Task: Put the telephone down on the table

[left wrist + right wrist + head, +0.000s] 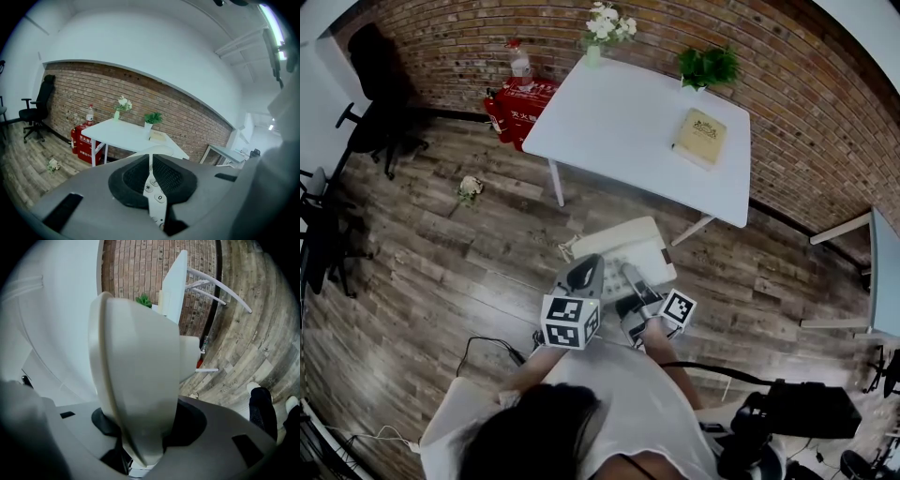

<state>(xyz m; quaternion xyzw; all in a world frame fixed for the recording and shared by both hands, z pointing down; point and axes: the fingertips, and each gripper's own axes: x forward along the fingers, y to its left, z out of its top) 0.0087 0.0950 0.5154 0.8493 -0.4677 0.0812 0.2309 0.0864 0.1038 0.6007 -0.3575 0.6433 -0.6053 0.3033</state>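
The left gripper is clenched almost fully, its 2 dark pads pinching a thin edge of the white plastic telephone, where the * and 0 keys show between them. The right gripper stands about half open, its jaws clamped on the thick rounded body of the white plastic telephone, which fills most of that view. In the head view the left gripper and the right gripper sit side by side just in front of the person, with the white plastic telephone held at their 12 o'clock, in the air above the wooden plank floor and not on the table.

The white rectangular table lies further out at 12 o'clock, apart from the phone. On it are 1 tan book at 1 o'clock, 1 green potted plant at its far edge, and 1 vase of white flowers at the far corner. Beside the table at 11 o'clock stands 1 red box with 1 clear plastic bottle on top. A black office chair stands at 10 o'clock, and 1 small crumpled scrap lies on the floor. The book takes 1 corner of the tabletop.
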